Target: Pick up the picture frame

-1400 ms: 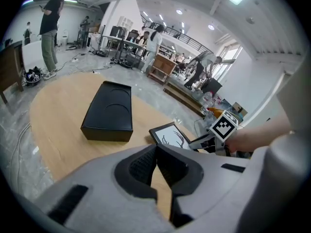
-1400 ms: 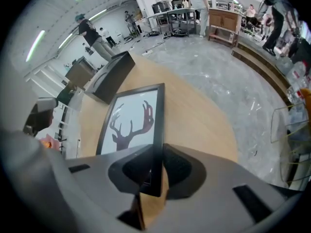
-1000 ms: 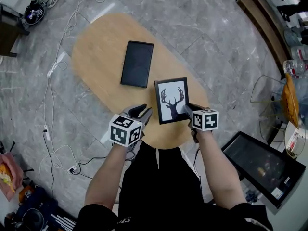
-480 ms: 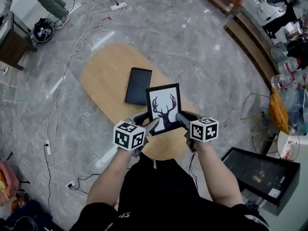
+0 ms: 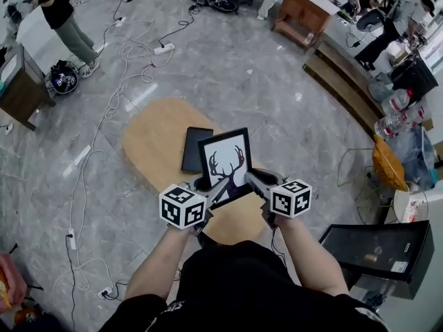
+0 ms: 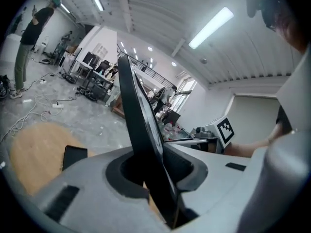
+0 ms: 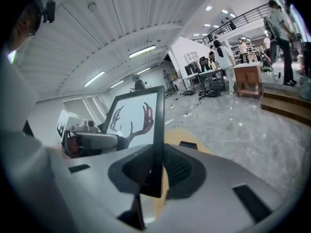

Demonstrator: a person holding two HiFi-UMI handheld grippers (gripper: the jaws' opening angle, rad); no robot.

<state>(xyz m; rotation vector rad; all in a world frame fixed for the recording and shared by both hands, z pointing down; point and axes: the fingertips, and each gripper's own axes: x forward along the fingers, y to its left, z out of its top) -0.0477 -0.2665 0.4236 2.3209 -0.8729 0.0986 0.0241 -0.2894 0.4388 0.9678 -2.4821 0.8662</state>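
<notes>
Picture frame [image 5: 225,163], one: a second ago flat on the tabletop [image 5: 152,144], now lifted clear of it, tilted near upright, with the antler print facing the person.
Left claw [image 5: 216,187], one: earlier beside the frame, its jaws have just been closing and now clamp the lower left edge.
Right claw [image 5: 253,179], one: clamped on the lower right edge.
Black flat panel [image 5: 194,151], one: lying beyond the claws on the tabletop.
Open grey floor [image 5: 277,81] surrounds the oval tabletop; cables [image 5: 111,109] trail left.
</notes>
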